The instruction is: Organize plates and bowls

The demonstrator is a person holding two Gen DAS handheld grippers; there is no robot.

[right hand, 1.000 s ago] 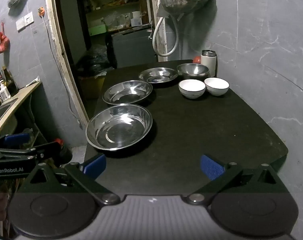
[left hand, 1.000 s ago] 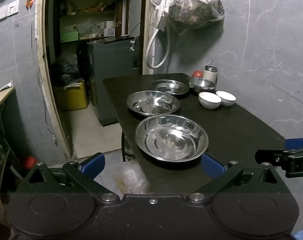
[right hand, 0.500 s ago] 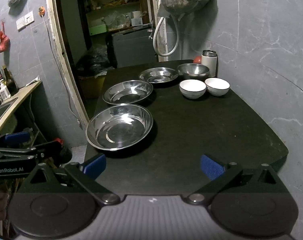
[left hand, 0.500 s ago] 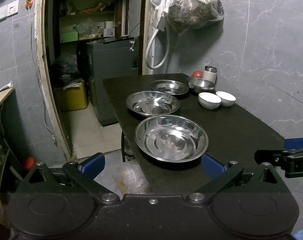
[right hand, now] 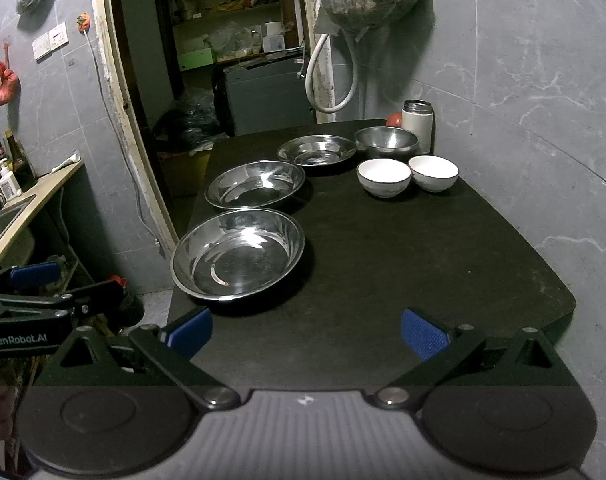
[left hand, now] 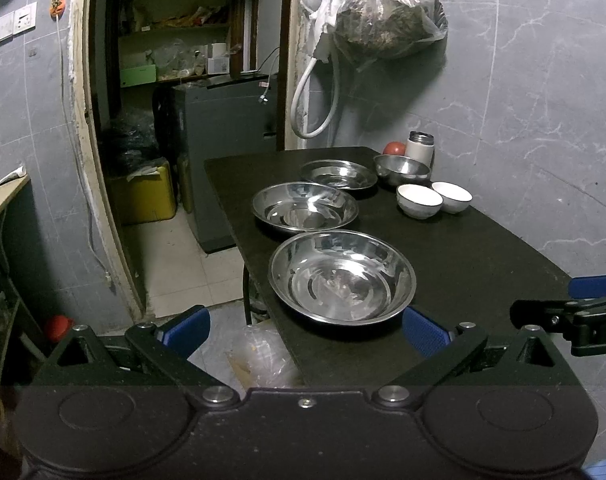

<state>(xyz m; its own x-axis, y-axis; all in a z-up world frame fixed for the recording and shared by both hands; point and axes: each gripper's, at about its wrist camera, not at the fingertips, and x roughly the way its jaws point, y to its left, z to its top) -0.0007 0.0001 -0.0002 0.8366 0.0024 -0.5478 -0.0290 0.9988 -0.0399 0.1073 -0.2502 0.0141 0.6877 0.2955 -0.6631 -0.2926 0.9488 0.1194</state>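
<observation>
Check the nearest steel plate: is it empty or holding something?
Empty. The nearest steel plate shows only bare metal and reflections inside.

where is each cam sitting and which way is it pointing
Left wrist: sits on the left gripper off the table's near left corner, facing along the black table; own open jaws frame the nearest steel plate, and the right gripper pokes in.
Right wrist: sits on the right gripper at the near edge, facing the same way; open jaws over bare tabletop, left gripper at left.
Shared: three steel plates, steel bowl, two white bowls.
</observation>
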